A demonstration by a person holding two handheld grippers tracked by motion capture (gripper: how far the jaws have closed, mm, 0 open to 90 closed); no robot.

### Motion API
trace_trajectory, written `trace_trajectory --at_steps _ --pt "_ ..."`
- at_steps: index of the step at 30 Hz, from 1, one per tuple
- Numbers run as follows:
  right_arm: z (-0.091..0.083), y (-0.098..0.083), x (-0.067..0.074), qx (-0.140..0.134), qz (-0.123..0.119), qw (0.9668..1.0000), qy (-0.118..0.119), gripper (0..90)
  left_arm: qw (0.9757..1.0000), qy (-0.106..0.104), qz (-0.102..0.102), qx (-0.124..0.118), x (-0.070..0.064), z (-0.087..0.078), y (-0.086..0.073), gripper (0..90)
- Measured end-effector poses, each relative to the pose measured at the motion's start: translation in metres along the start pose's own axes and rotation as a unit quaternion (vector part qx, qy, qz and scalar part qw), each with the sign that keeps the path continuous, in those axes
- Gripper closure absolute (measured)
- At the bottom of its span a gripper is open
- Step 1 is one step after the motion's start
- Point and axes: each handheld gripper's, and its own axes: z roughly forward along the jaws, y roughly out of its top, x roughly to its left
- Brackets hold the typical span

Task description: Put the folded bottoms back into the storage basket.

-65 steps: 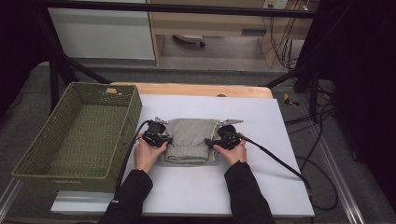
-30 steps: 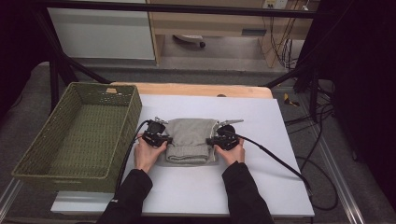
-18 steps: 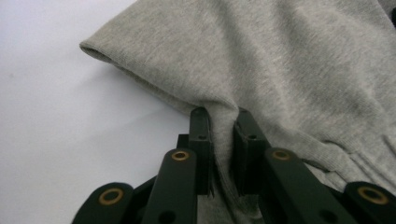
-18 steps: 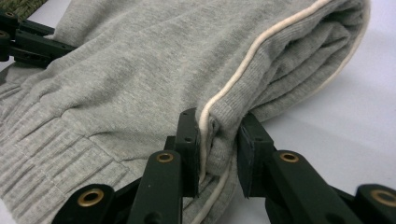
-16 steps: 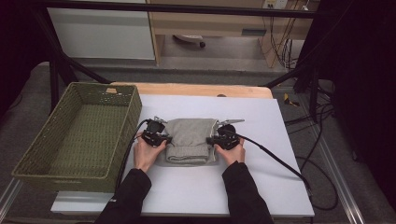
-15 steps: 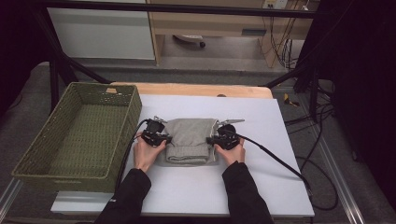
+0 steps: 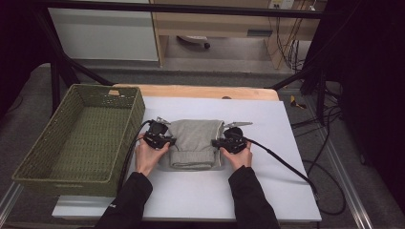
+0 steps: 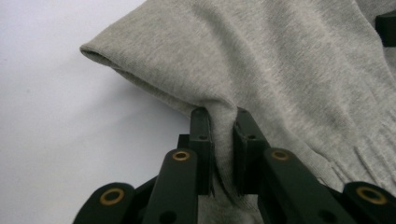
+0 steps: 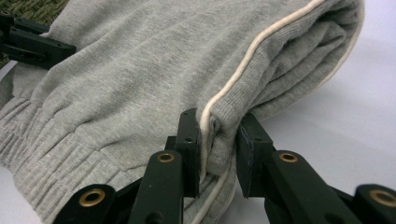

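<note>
- A folded grey knit garment with ribbed cuffs and a cream piping stripe (image 7: 194, 143) lies near the middle of the white rectangular surface (image 7: 277, 191), slightly toward its left half and nearer the person's edge than the far edge.
- The left tool (image 7: 162, 140) sits at the garment's left edge; in the left gripper view its two black jaws are closed tight on a pinched-up fold of the grey fabric (image 8: 261, 70), which rises between them.
- The right tool (image 7: 225, 142) sits at the garment's right edge; in the right gripper view its jaws clamp a thick, layered edge of the fabric (image 9: 140, 65), with the cream piping running down just inside the left jaw.
- Each tool is held in one of the person's hands, the dark-sleeved forearms coming in from the near edge of the surface.
- The folded bundle rests flat on the surface between the two tools, its ribbed hem toward the person.
- A green woven rectangular basket (image 7: 119, 102) stands at the left edge of the surface, just beside the left tool and apart from the garment.
- A black cable (image 7: 286, 164) trails from the right tool toward the near right corner.
</note>
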Motion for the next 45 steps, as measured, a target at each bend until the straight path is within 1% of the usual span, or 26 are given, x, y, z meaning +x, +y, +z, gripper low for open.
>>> trace_trajectory --at_steps 4,13,17,23,30,45 --pt "-0.004 0.000 0.002 -0.004 0.000 1.0000 0.001 73.8 1.0000 0.000 0.003 -0.001 -0.002 -0.004 0.001 80.4" --pt "-0.014 0.001 0.005 -0.019 -0.002 0.9998 0.003 73.8 0.9999 -0.003 0.004 -0.015 -0.006 -0.014 0.003 80.4" --pt "-0.019 0.001 0.007 -0.024 -0.003 0.9997 0.005 73.8 0.9998 -0.004 0.010 -0.016 -0.008 -0.019 0.004 80.4" --pt "-0.025 0.002 0.010 -0.032 -0.007 0.9995 0.004 73.8 0.9997 -0.004 0.014 -0.020 -0.011 -0.024 0.004 80.4" --pt "-0.031 0.002 0.013 -0.038 -0.009 0.9992 0.009 73.7 0.9995 -0.008 0.016 -0.025 -0.012 -0.031 0.004 80.4" --pt "-0.045 0.003 0.025 -0.048 -0.025 0.9985 0.013 73.4 0.9989 -0.014 0.027 -0.035 -0.015 -0.048 0.001 80.4"
